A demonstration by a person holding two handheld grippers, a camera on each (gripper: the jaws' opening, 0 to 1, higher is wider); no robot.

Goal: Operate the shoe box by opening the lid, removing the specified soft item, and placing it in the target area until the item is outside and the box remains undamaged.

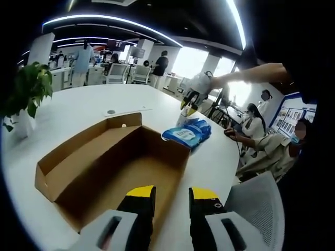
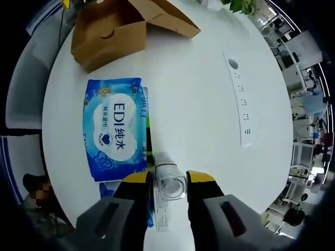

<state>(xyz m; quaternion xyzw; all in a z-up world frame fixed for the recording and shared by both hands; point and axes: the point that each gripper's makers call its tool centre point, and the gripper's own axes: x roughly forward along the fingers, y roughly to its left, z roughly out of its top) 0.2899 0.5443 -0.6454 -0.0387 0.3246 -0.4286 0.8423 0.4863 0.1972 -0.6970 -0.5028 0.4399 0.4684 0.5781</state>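
The brown shoe box [image 1: 112,162] lies open on the white round table [image 1: 78,107], its lid folded back and its inside bare. My left gripper [image 1: 172,194] hovers over the box's near end, open with nothing between its yellow-tipped fingers. A blue pack of wet wipes [image 1: 187,132] rests on the table beyond the box. The same wipes pack [image 2: 115,128] lies flat below my right gripper [image 2: 170,180], whose jaws close on a clear plastic wrap [image 2: 170,186] with a white label. That right gripper [image 1: 191,98] hangs just above the pack. The box [image 2: 107,36] sits past the pack.
A potted plant [image 1: 26,94] stands at the table's left edge. A white socket strip [image 2: 241,99] is set into the tabletop. A mesh chair [image 1: 256,204] stands close by the near edge, and people sit at the right [image 1: 256,128].
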